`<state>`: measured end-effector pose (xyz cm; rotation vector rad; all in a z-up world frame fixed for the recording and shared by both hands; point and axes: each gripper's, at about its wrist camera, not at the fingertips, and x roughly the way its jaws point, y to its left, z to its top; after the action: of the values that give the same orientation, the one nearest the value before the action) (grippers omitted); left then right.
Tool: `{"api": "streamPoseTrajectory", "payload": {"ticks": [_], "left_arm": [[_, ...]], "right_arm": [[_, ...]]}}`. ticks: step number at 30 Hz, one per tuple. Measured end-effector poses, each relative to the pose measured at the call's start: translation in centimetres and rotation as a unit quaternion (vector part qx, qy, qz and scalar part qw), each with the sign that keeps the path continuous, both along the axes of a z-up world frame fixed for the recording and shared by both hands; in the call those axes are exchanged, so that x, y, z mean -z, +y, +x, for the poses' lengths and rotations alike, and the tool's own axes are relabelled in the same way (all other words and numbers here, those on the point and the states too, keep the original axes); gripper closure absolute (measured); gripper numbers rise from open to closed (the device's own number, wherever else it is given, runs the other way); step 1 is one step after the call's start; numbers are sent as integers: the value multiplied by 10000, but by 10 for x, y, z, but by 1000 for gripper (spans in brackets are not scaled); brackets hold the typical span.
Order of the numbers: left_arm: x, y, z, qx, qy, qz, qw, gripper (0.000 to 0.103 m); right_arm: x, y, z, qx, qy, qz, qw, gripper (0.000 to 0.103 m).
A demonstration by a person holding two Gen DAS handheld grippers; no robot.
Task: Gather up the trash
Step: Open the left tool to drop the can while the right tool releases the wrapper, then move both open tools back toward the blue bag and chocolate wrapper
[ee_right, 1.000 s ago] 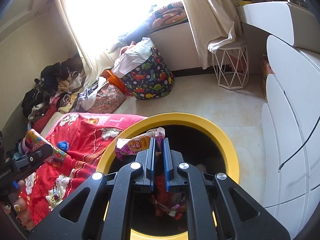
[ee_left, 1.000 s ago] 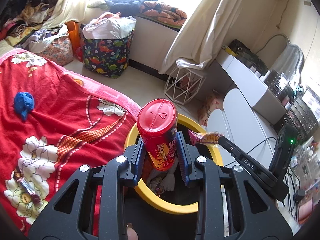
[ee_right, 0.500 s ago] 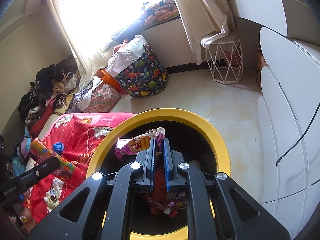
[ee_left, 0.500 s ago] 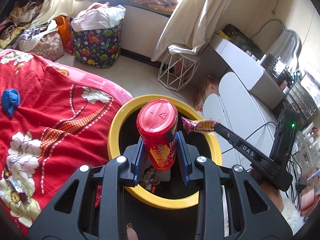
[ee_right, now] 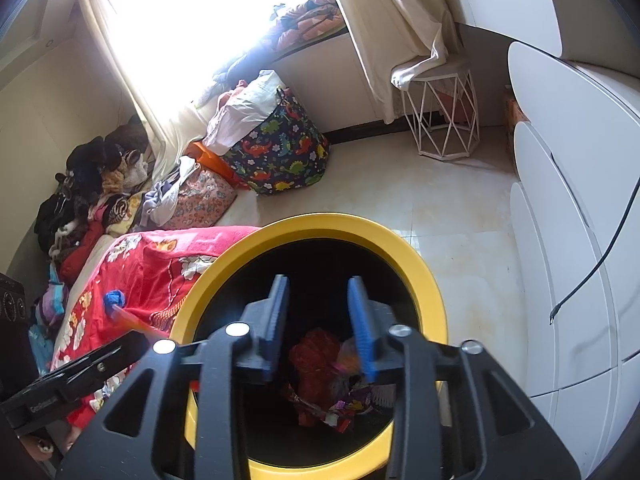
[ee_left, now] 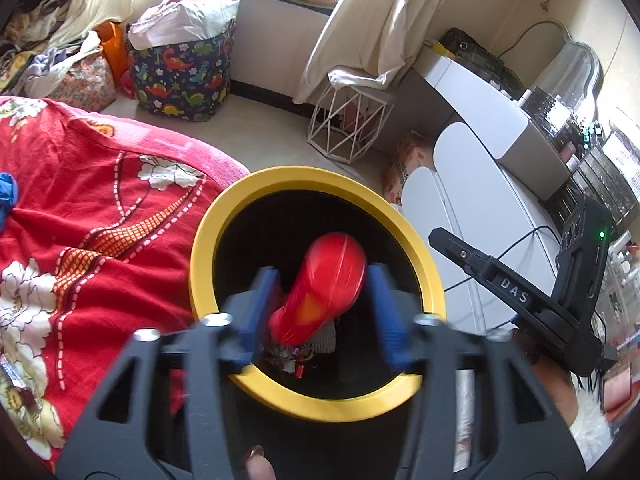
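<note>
Since a second ago: both sets of my fingers have parted; the can that stood upright in my left grip is loose and tipping, and the snack wrapper my right grip pinched is gone from between its pads.
Left gripper [ee_left: 320,314]: jaws spread wide, gripping nothing, blurred with motion, poised over the bin mouth.
Red can [ee_left: 320,292]: between and beyond the left fingers, touching neither that I can tell; long axis tilted, lid end up and to the right, base down towards the litter.
Right gripper [ee_right: 320,328]: jaws apart and empty, also over the bin.
Yellow-rimmed bin [ee_left: 208,240]: beside the red bedspread [ee_left: 100,216]; wrappers and red litter [ee_right: 320,364] lie at its bottom.
Blue scrap [ee_right: 114,298]: on the bedspread, to the left of the bin; my left hand is the nearer.
Judgement: this drop looks finished; the next reach goes left, back over the bedspread.
</note>
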<state>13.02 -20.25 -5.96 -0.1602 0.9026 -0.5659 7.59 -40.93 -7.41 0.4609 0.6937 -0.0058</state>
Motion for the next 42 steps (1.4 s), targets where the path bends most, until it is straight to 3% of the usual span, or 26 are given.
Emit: {"api": "streamPoseTrajectory", "payload": {"ticks": [2,4,5,9,19,30,37,42], "left_arm": [[-3,2,-1,-16,-48,-27,10000,40],[-6,5,-2,-76,-131,-20,9999,22],[-8,8,-2,-112,-165,-25,9998,18],[-17,20,-1,-320,-319,-9,9990,11],[-36,62,1,-924,-720,98,9931,11],[-41,122,9,-1595,-801,38,9839,11],[-37,173,24,-2084,-785,145,9748,11],[-30,215,41,-2462,-635,279,9667,11]], "right_arm": [[-1,0,-1,14,-14,-6,10000,64],[-1,-1,-2,31,-28,14,10000,58],[-2,-1,-2,39,-38,28,10000,57],[-5,3,-1,-15,-94,57,9999,52],[-24,36,-2,-447,-431,-38,9981,37],[-39,95,5,-1209,-662,-218,9902,31],[-39,149,18,-1906,-584,-315,9794,31],[-30,201,28,-2649,-439,-322,9627,31]]}}
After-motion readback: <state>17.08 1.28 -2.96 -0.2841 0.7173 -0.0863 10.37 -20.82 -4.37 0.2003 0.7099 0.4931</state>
